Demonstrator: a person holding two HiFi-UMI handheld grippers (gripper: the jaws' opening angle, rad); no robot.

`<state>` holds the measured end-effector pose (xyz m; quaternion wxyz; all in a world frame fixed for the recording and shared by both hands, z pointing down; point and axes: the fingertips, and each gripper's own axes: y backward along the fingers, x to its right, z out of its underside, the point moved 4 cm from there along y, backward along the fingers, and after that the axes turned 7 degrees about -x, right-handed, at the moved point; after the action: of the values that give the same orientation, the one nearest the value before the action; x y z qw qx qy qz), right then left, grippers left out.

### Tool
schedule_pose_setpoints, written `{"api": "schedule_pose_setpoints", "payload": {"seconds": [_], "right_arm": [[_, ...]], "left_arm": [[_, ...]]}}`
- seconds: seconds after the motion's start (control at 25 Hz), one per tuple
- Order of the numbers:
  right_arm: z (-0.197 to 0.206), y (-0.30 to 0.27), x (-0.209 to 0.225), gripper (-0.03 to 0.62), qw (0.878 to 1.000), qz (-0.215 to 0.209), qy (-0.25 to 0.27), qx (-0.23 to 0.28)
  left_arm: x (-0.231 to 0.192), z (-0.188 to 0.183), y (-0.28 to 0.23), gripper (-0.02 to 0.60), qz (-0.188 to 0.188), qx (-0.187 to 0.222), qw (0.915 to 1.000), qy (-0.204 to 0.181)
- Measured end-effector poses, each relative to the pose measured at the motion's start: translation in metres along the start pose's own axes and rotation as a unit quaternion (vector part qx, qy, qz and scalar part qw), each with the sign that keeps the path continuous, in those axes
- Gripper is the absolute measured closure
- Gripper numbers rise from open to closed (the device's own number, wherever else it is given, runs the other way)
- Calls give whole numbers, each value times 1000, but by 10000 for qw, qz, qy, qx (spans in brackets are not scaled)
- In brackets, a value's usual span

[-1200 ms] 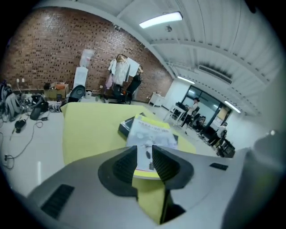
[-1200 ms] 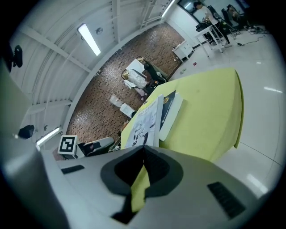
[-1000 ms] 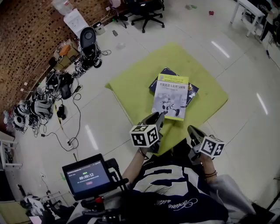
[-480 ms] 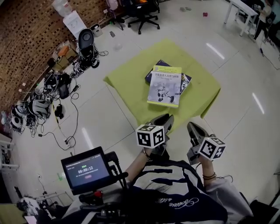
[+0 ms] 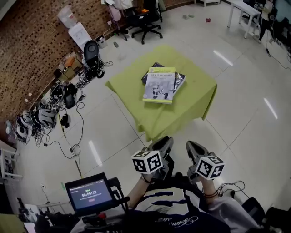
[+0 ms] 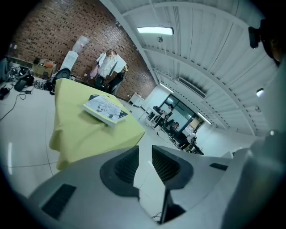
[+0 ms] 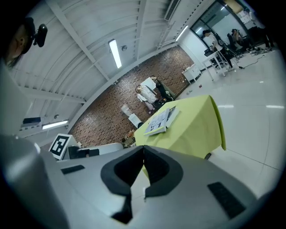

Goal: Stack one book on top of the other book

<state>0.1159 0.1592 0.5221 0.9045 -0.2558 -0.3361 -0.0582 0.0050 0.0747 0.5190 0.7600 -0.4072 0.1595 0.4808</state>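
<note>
A light-covered book (image 5: 159, 85) lies on top of a dark book (image 5: 178, 80), askew, on the yellow-green clothed table (image 5: 191, 104). Both grippers hang well short of the table, close to the person's body. My left gripper (image 5: 166, 143) is open, a narrow gap between its pads and nothing in it. My right gripper (image 5: 191, 146) has its tips together and holds nothing. In the left gripper view the book stack (image 6: 105, 109) sits far beyond the left gripper (image 6: 145, 150). The right gripper view shows the stack (image 7: 158, 120) on the table (image 7: 192, 125), far beyond the right gripper (image 7: 143, 150).
Tangled cables and gear (image 5: 59, 95) litter the floor along the brick wall at left. An office chair (image 5: 148, 13) stands behind the table, a white desk (image 5: 245, 11) at the back right. A small screen (image 5: 88, 193) sits near the person's left side.
Both grippers have drawn back from the table's front edge toward the person, and the table now looks farther off. The two books lie as before.
</note>
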Motion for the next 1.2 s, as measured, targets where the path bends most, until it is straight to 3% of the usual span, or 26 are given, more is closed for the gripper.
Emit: {"api": "schedule_pose_setpoints", "payload": {"seconds": [0.2, 0.52, 1.2], "right_arm": [[27, 22, -20, 605, 9995, -264, 156, -63], [35, 30, -55, 606, 9978, -510, 429, 33], [70, 27, -129, 606, 9979, -382, 517, 112]], "left_arm": [[12, 29, 35, 486, -122, 204, 9996, 176], [30, 33, 64, 485, -212, 357, 9980, -481], [9, 39, 140, 486, -12, 382, 9980, -497]]}}
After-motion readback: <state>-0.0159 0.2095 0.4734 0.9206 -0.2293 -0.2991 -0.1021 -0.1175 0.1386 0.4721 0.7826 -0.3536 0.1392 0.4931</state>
